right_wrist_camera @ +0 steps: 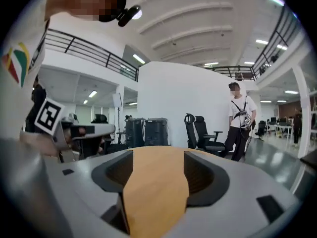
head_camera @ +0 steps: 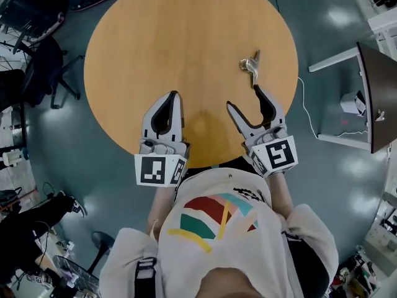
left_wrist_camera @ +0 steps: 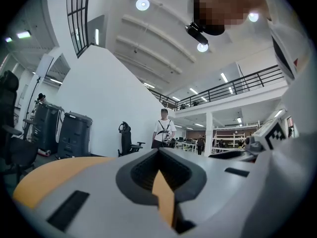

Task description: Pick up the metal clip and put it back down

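Shirt [head_camera: 218, 225], round table [head_camera: 180, 36], metal clip [head_camera: 250, 64], chair [head_camera: 44, 67]

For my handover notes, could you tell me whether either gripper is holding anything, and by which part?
Nothing is held. The right gripper is open and empty, the left gripper shut on nothing; the metal clip lies on the table.

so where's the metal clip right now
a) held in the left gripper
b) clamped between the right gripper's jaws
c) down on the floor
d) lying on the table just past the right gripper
D: the metal clip lies on the table just beyond the tips of the right gripper, whose jaws stand apart with only tabletop between them.
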A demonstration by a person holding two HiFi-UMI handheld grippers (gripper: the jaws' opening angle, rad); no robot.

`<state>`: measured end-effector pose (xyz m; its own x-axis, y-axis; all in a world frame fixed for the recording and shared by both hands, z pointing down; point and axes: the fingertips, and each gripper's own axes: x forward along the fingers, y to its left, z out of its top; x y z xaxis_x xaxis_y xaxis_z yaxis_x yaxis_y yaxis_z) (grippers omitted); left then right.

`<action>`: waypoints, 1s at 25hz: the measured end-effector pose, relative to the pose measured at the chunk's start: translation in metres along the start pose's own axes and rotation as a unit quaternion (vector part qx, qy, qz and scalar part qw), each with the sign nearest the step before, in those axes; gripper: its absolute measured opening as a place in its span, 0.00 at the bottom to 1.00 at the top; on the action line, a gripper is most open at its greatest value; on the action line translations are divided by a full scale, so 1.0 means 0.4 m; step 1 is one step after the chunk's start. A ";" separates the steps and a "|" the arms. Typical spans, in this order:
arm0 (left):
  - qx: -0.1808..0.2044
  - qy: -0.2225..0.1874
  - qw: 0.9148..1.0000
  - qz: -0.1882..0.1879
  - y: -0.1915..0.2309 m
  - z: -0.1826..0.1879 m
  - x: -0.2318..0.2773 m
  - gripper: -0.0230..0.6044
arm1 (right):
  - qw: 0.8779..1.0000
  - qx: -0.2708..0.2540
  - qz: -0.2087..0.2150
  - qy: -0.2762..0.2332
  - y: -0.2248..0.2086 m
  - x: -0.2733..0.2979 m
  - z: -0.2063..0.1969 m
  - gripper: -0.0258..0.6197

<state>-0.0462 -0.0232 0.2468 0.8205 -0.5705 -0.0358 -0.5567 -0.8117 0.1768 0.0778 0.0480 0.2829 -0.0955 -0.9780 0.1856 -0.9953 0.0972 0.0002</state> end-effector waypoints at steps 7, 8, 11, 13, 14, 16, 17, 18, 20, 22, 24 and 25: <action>-0.011 0.025 0.999 0.024 0.019 -0.057 0.081 0.11 | 0.988 -0.123 0.080 0.048 -0.207 0.101 -0.040 0.50; -0.011 0.032 0.999 0.027 0.016 -0.075 0.100 0.11 | 0.984 -0.139 0.094 0.065 -0.237 0.118 -0.063 0.50; -0.020 0.058 0.997 0.036 0.016 -0.146 0.166 0.11 | 0.967 -0.177 0.129 0.129 -0.326 0.178 -0.164 0.50; -0.033 0.079 0.996 0.036 0.027 -0.201 0.204 0.11 | 0.954 -0.192 0.152 0.174 -0.364 0.227 -0.249 0.50; -0.036 0.091 0.995 0.035 0.031 -0.230 0.219 0.11 | 0.949 -0.188 0.166 0.193 -0.377 0.249 -0.291 0.50; -0.045 0.111 0.992 0.030 0.031 -0.288 0.248 0.11 | 0.938 -0.173 0.189 0.232 -0.405 0.281 -0.374 0.50; -0.056 0.116 0.991 0.026 0.029 -0.319 0.265 0.11 | 0.931 -0.171 0.196 0.255 -0.426 0.290 -0.414 0.50; -0.069 0.118 0.990 0.021 0.031 -0.351 0.281 0.11 | 0.924 -0.173 0.199 0.278 -0.448 0.300 -0.455 0.50; -0.090 0.124 0.988 0.025 0.058 -0.412 0.290 0.11 | 0.911 -0.181 0.204 0.308 -0.471 0.341 -0.549 0.50; -0.090 0.149 0.983 0.049 0.082 -0.450 0.254 0.11 | 0.904 -0.176 0.228 0.314 -0.440 0.379 -0.628 0.50; -0.087 0.166 0.980 0.060 0.066 -0.459 0.240 0.11 | 0.898 -0.167 0.250 0.322 -0.431 0.380 -0.643 0.50; -0.090 0.164 0.981 0.056 0.052 -0.459 0.254 0.11 | 0.894 -0.164 0.254 0.330 -0.446 0.374 -0.634 0.50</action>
<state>0.0494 -0.0751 0.4274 0.7693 -0.5604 0.3067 -0.6383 -0.6943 0.3325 0.2459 -0.0690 0.5598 -0.3938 -0.4805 0.7836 -0.7571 0.6530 0.0199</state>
